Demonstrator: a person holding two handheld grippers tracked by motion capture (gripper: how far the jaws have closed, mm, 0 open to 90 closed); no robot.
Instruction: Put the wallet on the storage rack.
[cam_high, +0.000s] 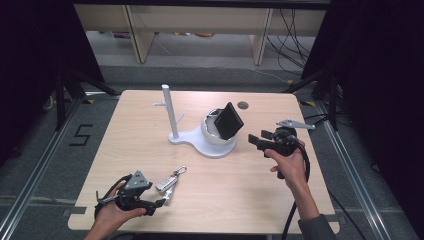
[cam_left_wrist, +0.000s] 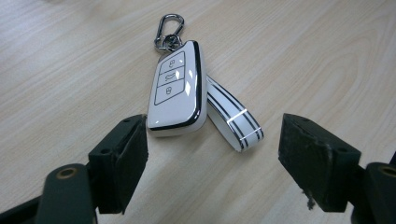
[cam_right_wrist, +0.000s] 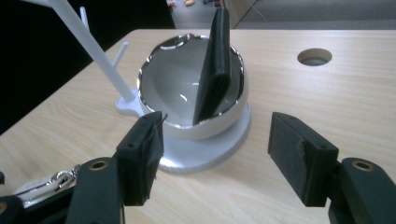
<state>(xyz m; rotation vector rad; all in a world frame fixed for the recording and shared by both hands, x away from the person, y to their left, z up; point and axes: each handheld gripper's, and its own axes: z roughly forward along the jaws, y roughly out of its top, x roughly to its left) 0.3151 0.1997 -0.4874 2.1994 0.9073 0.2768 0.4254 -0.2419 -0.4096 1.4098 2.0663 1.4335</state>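
Note:
A white car key fob (cam_left_wrist: 176, 91) with a metal carabiner (cam_left_wrist: 169, 30) and a striped strap (cam_left_wrist: 233, 116) lies flat on the wooden table (cam_high: 240, 200). My left gripper (cam_left_wrist: 210, 158) is open just in front of it, its jaws apart on either side of the fob's near end without touching it. In the high view the fob (cam_high: 167, 182) lies near the front left beside the left gripper (cam_high: 160, 201). A black wallet (cam_right_wrist: 215, 65) stands on edge in a glossy white bowl (cam_right_wrist: 205, 128). My right gripper (cam_right_wrist: 215, 154) is open and empty, facing the bowl (cam_high: 210, 135) from the right.
The bowl rests on a white stand whose tall post (cam_high: 170, 112) carries small pegs, left of the bowl. A round cable hole (cam_high: 243, 105) sits near the table's far edge. Black tripod legs and cables stand beyond the table on the floor.

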